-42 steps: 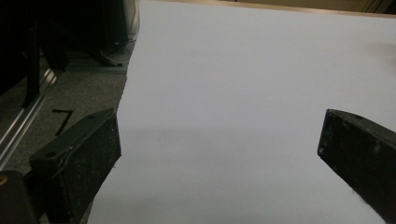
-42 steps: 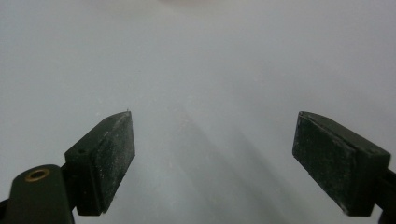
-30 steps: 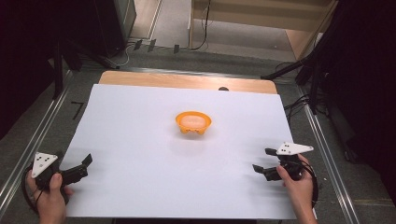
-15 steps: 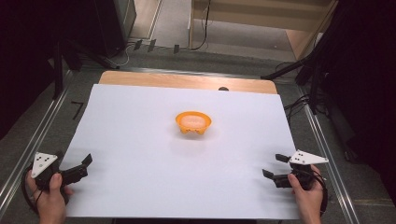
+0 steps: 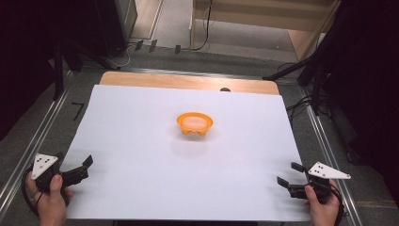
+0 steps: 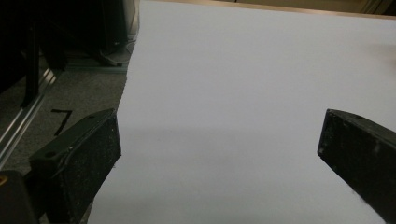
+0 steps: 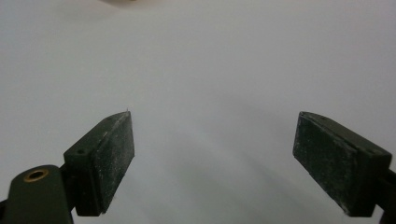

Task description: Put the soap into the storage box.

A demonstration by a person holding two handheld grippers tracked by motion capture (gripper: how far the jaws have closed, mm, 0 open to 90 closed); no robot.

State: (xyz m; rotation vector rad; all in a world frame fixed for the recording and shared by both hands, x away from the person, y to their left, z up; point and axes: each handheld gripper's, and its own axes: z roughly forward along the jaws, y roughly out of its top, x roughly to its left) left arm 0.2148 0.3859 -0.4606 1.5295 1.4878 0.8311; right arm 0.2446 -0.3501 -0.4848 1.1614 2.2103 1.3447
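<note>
**Orange bowl waits mid-sheet as 2 tongs hold the near corners**

An orange bowl [image 5: 194, 124] sits upright near the middle of a white sheet [image 5: 141, 141] that covers most of the worktop [image 5: 188, 81], well apart from both hands. The left tongs [image 5: 84, 165] rest at the near left edge of the sheet, jaws spread with nothing between them; their own view shows the 2 black pads wide apart over bare white, one over the sheet's left edge. The right tongs [image 5: 288, 173] hover at the near right corner, likewise spread and empty, aimed across the sheet toward the left.

The reach ahead looks long for either hand. The bowl seems light and has a scalloped foot, so a jaw that meets the rim off-centre could push it along the smooth sheet or tip it rather than catch it. Jaws set too low might snag the sheet and drag it, bowl and all. The trailing cables at both hands could also catch on the metal rails [image 5: 329, 150] that run along each side.

The sheet is plain and unmarked, leaving a strip of pale wood bare at the far edge. Grey floor surrounds the worktop; dark stands and loose cables [image 5: 207, 28] sit beyond it, with a wooden piece of furniture [image 5: 263, 14] at the far right.
</note>
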